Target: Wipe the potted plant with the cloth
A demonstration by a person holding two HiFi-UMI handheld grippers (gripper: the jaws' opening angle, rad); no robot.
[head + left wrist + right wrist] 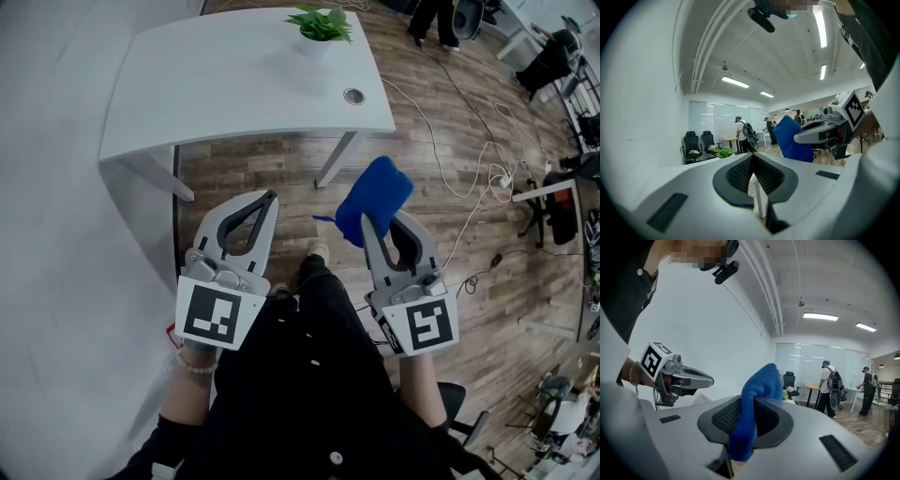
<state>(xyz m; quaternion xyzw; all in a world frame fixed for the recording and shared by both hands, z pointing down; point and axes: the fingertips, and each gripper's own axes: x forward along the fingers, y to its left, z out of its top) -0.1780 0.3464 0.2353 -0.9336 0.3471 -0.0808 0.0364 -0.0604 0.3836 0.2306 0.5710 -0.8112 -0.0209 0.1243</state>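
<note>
Right gripper [368,225] jaws pinch the blue cloth [377,192], left gripper [269,199] jaws clenched empty; I should close on the potted plant [321,28] at the counter's [234,84] far edge, cloth leading.

The person holds one claw in each hand, out in front of the body, side by side and a little apart. Both point forward, almost level. The left claw [270,196] is closed tight with nothing in it. The right claw [375,222] is closed on a blue cloth [377,190] that sticks up past its tip.
</note>
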